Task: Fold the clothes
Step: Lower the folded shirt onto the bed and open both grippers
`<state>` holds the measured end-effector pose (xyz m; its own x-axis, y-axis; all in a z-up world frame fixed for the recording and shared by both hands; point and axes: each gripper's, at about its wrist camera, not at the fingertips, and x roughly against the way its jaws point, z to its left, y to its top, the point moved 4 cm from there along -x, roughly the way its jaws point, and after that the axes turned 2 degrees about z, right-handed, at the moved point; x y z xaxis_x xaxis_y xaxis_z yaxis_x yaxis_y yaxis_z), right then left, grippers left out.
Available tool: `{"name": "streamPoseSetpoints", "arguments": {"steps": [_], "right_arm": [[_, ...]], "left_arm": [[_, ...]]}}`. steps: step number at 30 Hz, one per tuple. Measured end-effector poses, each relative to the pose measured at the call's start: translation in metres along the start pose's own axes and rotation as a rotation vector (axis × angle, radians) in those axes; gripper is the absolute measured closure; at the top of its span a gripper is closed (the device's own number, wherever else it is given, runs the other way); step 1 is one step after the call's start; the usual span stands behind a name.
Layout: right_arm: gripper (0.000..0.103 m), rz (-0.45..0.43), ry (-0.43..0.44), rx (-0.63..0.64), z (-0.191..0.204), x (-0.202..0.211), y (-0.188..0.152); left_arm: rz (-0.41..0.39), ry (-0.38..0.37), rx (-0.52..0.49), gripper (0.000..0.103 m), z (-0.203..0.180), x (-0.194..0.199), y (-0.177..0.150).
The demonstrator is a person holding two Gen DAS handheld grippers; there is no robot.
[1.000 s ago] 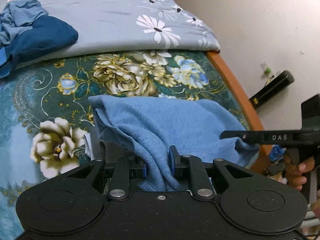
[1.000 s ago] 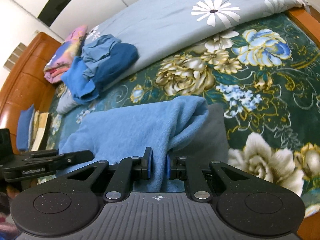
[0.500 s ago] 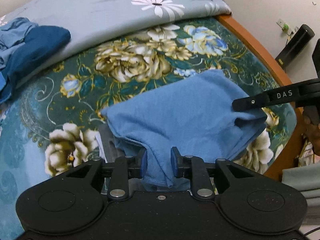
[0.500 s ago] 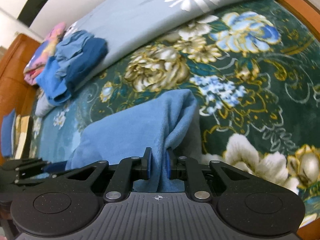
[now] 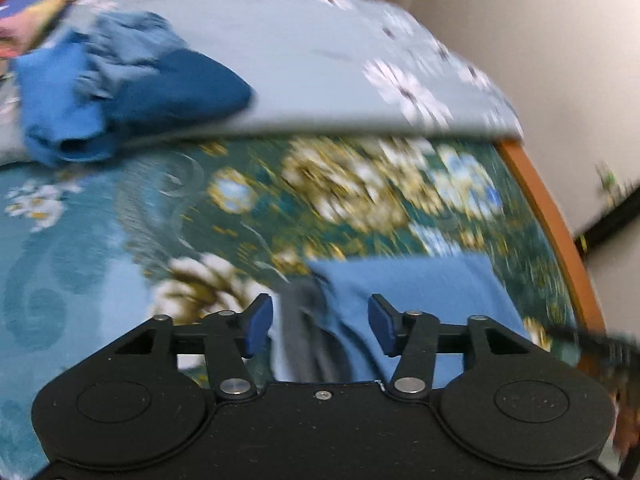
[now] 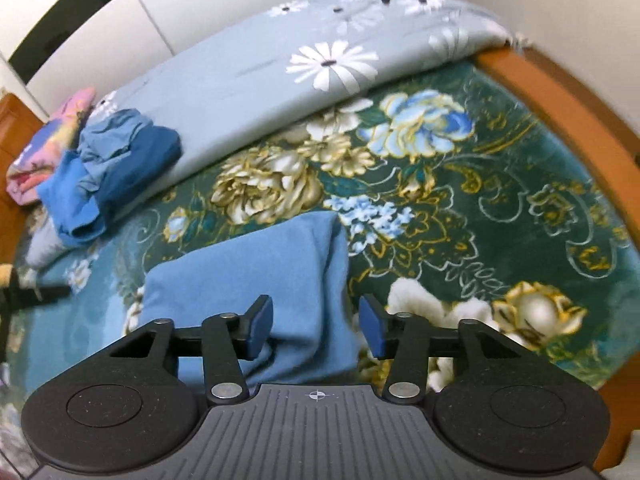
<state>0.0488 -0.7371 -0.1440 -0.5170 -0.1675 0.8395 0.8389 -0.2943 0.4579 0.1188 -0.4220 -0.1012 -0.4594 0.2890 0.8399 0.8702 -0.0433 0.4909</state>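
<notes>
Both grippers open, holding nothing: left gripper [image 5: 320, 326], right gripper [image 6: 316, 326]. Folded blue garment [image 6: 256, 276] lies flat on floral bed blanket [image 6: 500, 216], near wooden bed edge [image 6: 568, 120]; bare blanket beyond it.

We see open floral blanket [image 6: 500, 208] right of and beyond the folded blue garment [image 6: 256, 276], clear to pass. Clothes pile [image 6: 108, 176] blocks far left, grey duvet [image 6: 256, 92] runs along the back, wooden bed frame [image 6: 560, 108] bounds the right.
</notes>
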Motion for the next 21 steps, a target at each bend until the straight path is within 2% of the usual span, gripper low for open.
{"name": "streamPoseSetpoints", "arguments": {"steps": [2, 4, 5, 6, 11, 14, 19, 20, 21], "right_arm": [[0.046, -0.005, -0.001, 0.026, 0.021, 0.011, -0.011], [0.045, -0.004, 0.018, 0.064, 0.045, 0.019, -0.021], [0.041, -0.001, 0.028, 0.09, 0.058, 0.021, -0.025], [0.032, 0.001, 0.036, 0.118, 0.071, 0.022, -0.028], [0.03, 0.011, 0.059, 0.262, 0.135, 0.024, -0.035], [0.019, -0.001, 0.045, 0.323, 0.177, 0.026, -0.042], [0.018, -0.023, 0.006, 0.366, 0.25, 0.022, -0.063], [0.015, -0.021, -0.003, 0.37, 0.266, 0.02, -0.068], [0.008, -0.02, -0.01, 0.376, 0.281, 0.017, -0.073]], "left_arm": [[-0.052, 0.02, 0.03, 0.028, 0.021, 0.022, 0.005], [-0.077, 0.047, 0.015, 0.018, 0.039, 0.039, 0.002], [-0.089, 0.06, 0.008, 0.013, 0.048, 0.047, 0.001], [-0.102, 0.073, 0.0, 0.012, 0.057, 0.056, 0.0], [-0.161, 0.135, -0.038, 0.006, 0.102, 0.098, -0.007], [-0.164, 0.122, -0.062, 0.005, 0.131, 0.109, -0.02], [-0.165, 0.1, -0.104, 0.002, 0.18, 0.126, -0.041], [-0.165, 0.099, -0.111, 0.002, 0.192, 0.129, -0.044], [-0.167, 0.1, -0.111, 0.002, 0.205, 0.133, -0.046]]}}
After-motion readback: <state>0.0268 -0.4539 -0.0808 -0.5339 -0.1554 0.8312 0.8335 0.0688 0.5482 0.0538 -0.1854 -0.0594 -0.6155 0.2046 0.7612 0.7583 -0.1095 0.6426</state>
